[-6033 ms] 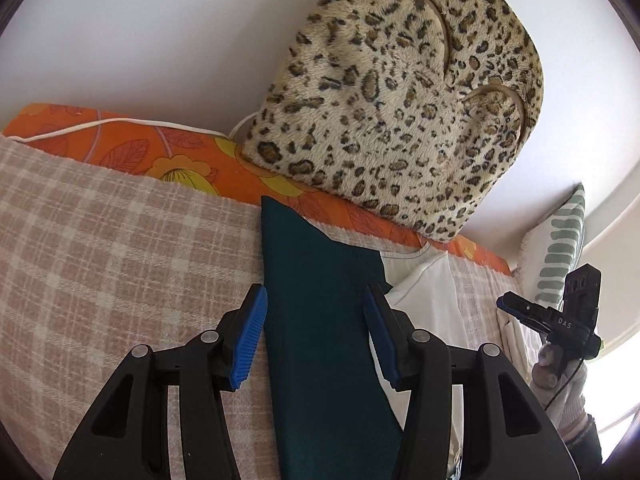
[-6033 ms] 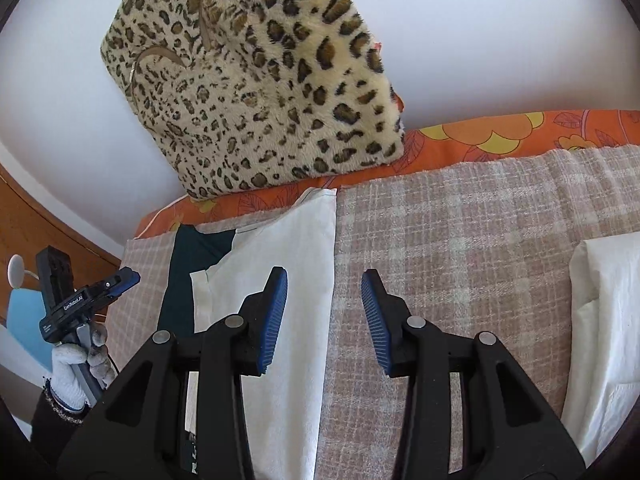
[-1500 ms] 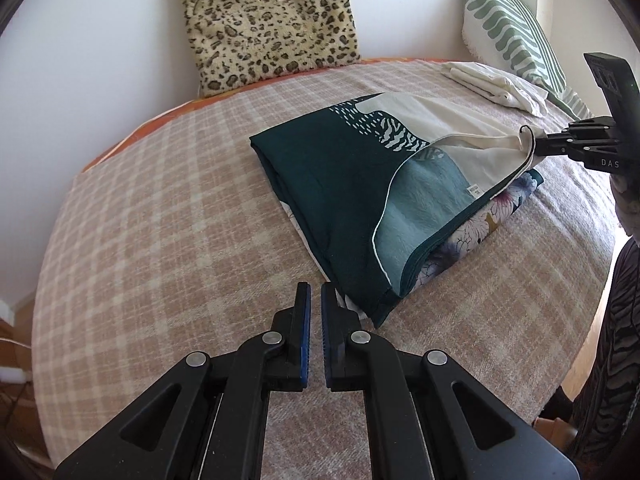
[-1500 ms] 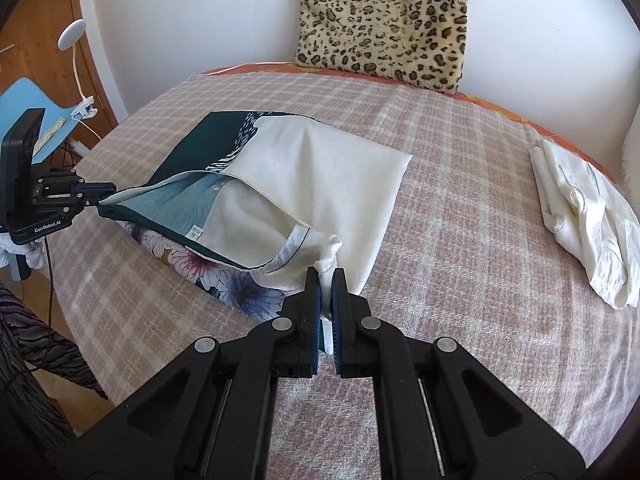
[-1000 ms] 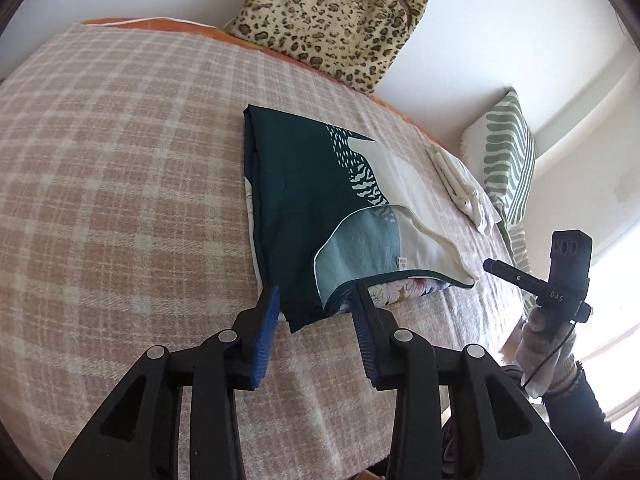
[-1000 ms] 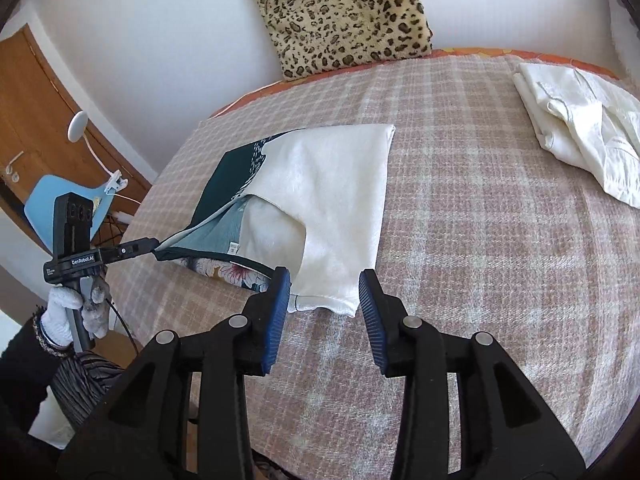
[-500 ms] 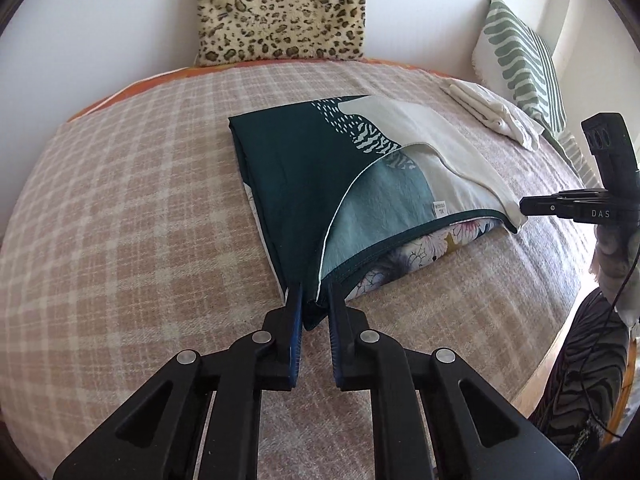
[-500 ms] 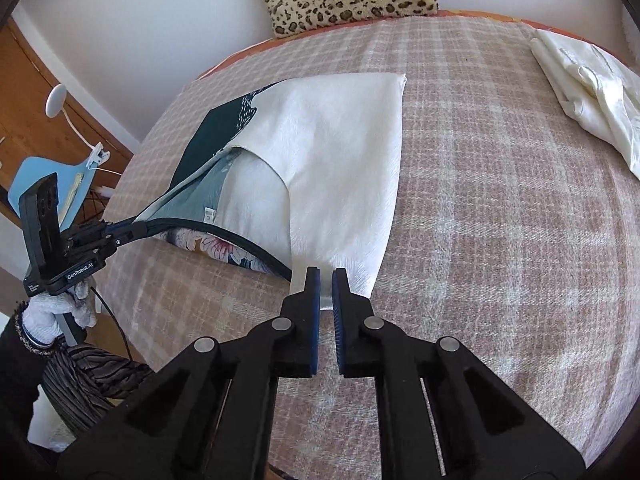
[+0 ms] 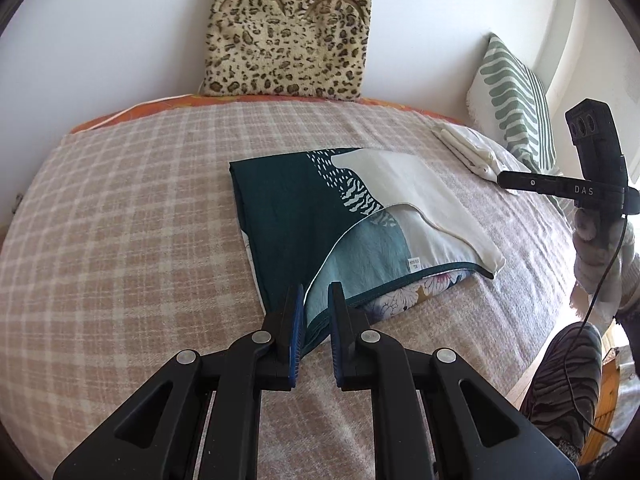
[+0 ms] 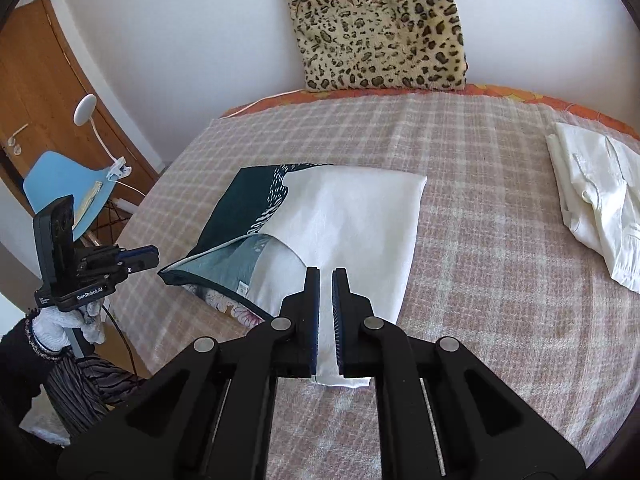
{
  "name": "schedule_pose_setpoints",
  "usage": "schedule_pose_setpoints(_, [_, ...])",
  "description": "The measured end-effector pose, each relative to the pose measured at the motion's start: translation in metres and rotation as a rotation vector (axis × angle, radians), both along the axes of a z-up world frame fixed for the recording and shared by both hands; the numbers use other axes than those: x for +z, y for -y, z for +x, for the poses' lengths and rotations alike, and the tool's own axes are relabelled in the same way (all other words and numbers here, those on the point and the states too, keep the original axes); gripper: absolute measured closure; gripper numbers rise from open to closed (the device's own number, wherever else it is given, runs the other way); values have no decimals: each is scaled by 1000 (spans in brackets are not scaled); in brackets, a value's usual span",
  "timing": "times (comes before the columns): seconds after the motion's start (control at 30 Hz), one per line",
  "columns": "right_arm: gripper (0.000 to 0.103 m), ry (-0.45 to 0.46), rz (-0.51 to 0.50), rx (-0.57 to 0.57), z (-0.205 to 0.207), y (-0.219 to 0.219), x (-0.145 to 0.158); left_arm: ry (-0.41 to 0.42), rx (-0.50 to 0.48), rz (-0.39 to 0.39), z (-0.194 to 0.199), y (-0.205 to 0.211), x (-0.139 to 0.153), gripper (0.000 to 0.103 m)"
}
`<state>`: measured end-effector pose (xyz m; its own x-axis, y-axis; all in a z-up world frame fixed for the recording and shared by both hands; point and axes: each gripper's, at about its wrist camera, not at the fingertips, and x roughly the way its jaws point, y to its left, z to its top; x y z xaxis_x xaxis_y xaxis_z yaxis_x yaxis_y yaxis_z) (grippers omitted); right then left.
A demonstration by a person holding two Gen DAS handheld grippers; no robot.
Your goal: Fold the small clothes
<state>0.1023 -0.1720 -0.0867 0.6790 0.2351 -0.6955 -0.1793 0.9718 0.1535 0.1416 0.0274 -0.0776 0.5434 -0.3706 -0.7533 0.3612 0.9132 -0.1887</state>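
Garment (image 9: pixel 288 216) near corners pinched; left gripper (image 9: pixel 314 312) clamps teal, right gripper (image 10: pixel 325 296) white

Plaid-covered bed (image 9: pixel 120 240) bearing folded garment (image 9: pixel 288 208), white clothes (image 10: pixel 596 196), 2 cushions (image 9: pixel 286 32).

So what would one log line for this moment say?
left claw: shut on garment corner | right claw: shut on its cream corner | fold: unfinished

The right claw (image 10: pixel 325 280) is pinched on the near white corner of the folded garment (image 10: pixel 352 224) on the checked bed (image 10: pixel 480 240). At far left the left claw (image 10: pixel 154 261) grips its teal corner. White clothes (image 10: pixel 596 196) lie right.
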Motion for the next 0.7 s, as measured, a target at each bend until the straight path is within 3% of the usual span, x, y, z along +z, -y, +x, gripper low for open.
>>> schedule_pose_setpoints(0.23, [96, -3, -21, 55, 89, -39, -3, -19, 17, 8, 3, 5, -9, 92])
schedule_pose_setpoints(0.27, [96, -15, -33, 63, 101, -44, -8, -23, 26, 4, 3, 2, -9, 90])
schedule_pose_setpoints(0.33, [96, -53, -41, 71, 124, -52, -20, -31, 63, -7, 5, -5, -7, 74])
schedule_pose_setpoints(0.37, [96, -77, -44, 67, 133, -54, -29, -38, 85, -23, 6, -11, -6, 71])
schedule_pose_setpoints(0.43, [96, -124, -69, 64, 147, -59, -44, -55, 123, -76, 7, -24, -4, 65])
schedule_pose_setpoints(0.53, [96, -165, -94, 80, 154, -67, -62, -92, 177, -166, 9, -42, -4, 63])
schedule_pose_setpoints(0.7, [96, -200, -59, 94, 159, -68, -79, -221, 224, -368, 14, -60, -21, 63])
